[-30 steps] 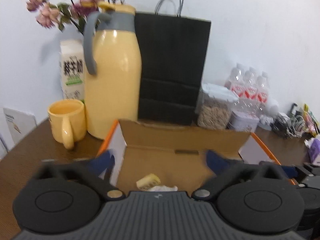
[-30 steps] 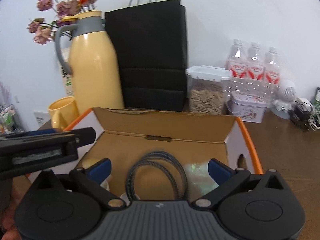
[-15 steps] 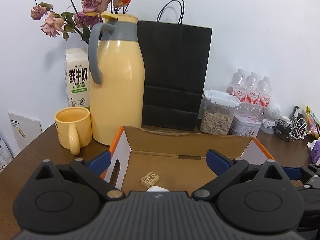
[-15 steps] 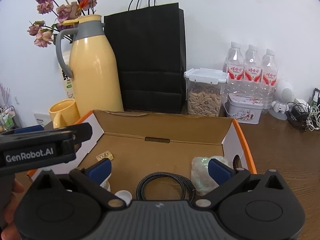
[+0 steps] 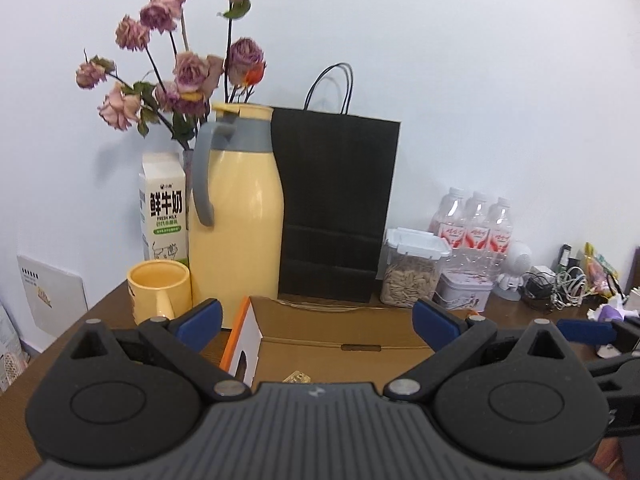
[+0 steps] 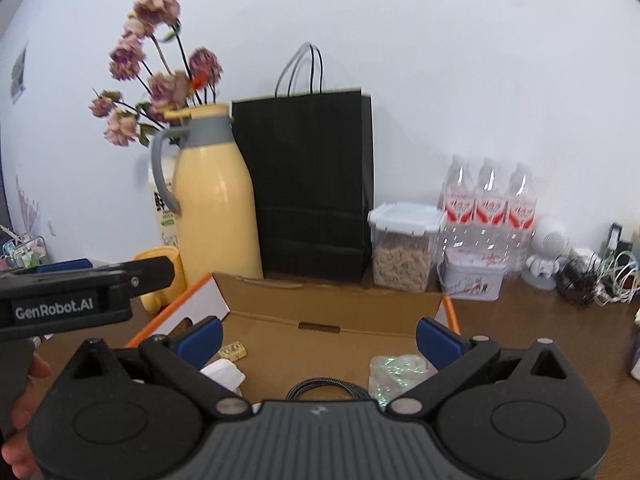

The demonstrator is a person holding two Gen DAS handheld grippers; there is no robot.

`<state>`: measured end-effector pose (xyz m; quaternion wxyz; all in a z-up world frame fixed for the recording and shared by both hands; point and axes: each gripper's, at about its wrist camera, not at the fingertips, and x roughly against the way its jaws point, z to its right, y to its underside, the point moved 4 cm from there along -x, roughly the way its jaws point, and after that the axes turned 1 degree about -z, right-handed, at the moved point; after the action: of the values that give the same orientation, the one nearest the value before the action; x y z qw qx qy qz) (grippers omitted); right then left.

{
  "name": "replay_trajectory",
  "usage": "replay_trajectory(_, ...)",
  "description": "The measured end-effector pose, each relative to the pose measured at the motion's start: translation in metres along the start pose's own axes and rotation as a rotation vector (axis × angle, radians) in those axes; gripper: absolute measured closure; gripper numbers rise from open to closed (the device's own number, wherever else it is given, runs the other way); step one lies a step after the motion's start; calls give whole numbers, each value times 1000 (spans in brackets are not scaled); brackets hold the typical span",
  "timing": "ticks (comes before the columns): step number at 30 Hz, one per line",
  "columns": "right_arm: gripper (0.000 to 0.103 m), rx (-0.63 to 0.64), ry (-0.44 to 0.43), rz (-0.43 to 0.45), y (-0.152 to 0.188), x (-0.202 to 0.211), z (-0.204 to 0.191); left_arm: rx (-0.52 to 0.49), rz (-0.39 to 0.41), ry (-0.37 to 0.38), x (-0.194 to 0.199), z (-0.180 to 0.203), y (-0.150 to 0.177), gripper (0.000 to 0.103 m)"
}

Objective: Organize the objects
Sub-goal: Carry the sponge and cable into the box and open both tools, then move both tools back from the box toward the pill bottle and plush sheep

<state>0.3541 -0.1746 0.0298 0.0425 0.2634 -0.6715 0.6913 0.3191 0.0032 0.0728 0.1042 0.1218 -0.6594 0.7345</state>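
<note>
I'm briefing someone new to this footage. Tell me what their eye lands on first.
The tall yellow thermos jug with its grey handle stands at the back left, dried pink roses rising behind it and a black paper bag upright beside it. In front lies an open cardboard box holding a coiled black cable, a crinkled plastic packet and small items.

A yellow jug (image 5: 236, 216) with a grey handle stands left of centre, dried roses (image 5: 180, 68) behind it at upper left. A milk carton (image 5: 163, 208) and yellow mug (image 5: 158, 292) sit further left. A black paper bag (image 5: 336, 208) fills the centre. At right stand a seed jar (image 5: 412, 272), tin (image 5: 464, 290), three bottles (image 5: 474, 224) and tangled cables (image 5: 560, 284).
</note>
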Motion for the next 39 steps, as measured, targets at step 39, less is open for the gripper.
replay_trajectory(39, 24, 65, -4, -249, 203, 150, -7, -11, -236, -56, 156, -67, 150, 0)
